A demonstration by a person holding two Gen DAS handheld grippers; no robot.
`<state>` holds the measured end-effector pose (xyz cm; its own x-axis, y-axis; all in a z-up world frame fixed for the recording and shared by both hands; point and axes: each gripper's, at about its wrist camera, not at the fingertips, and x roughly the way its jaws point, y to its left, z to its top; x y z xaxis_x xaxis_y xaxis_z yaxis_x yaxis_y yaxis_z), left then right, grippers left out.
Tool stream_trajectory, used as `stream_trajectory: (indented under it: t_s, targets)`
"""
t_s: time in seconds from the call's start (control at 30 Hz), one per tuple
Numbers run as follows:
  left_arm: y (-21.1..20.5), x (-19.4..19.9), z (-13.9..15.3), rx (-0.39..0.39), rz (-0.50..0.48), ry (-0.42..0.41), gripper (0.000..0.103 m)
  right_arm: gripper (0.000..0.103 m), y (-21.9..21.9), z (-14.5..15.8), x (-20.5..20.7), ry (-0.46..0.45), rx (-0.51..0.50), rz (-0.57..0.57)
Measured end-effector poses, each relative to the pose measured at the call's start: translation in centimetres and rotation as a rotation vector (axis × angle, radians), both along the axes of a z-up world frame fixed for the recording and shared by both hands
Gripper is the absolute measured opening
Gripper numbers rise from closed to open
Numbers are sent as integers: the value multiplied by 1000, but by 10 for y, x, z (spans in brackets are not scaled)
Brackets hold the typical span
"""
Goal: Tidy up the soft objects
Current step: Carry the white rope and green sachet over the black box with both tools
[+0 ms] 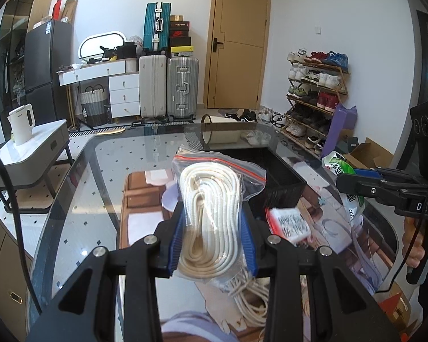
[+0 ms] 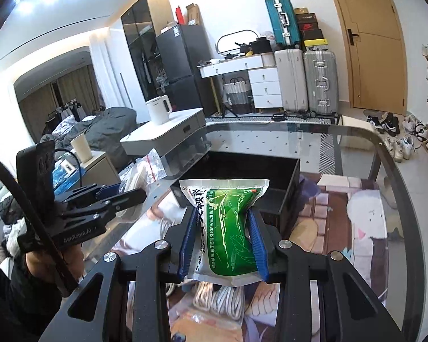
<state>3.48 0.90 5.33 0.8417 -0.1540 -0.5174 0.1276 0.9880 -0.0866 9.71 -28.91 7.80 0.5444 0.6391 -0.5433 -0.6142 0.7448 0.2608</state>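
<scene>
My left gripper (image 1: pixel 212 228) is shut on a clear zip bag of white rope (image 1: pixel 211 208) and holds it above the glass table, just short of the black bin (image 1: pixel 282 182). My right gripper (image 2: pixel 222 236) is shut on a green and white pouch (image 2: pixel 228 228) and holds it in front of the black bin (image 2: pixel 242 171). The right gripper also shows at the right of the left wrist view (image 1: pixel 356 183), with the pouch (image 1: pixel 339 168) in it. The left gripper shows at the left of the right wrist view (image 2: pixel 122 193), with the rope bag (image 2: pixel 145 171).
A small red and white packet (image 1: pixel 291 223) lies on the glass table (image 1: pixel 100 171) beside the bin. More white rope (image 2: pixel 222 299) lies under my right gripper. A side table with a white kettle (image 1: pixel 21 124) stands to the left. A shoe rack (image 1: pixel 314 94) stands far right.
</scene>
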Motion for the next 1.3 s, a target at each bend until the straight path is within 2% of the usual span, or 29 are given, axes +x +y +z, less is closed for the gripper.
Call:
stream_trajectory:
  t_s: [0.57,1.07,1.3]
  targets:
    - [-1,48,6,-10,10,-1,34,36,21,7,44,10,7,-37]
    - [-8,88,1,-9,-3,-2,34,36,43,-6,90,22,-34,-51]
    - [-12,106,-5,-1,-16,26,34,36,54,-18,105,27,-83,-49]
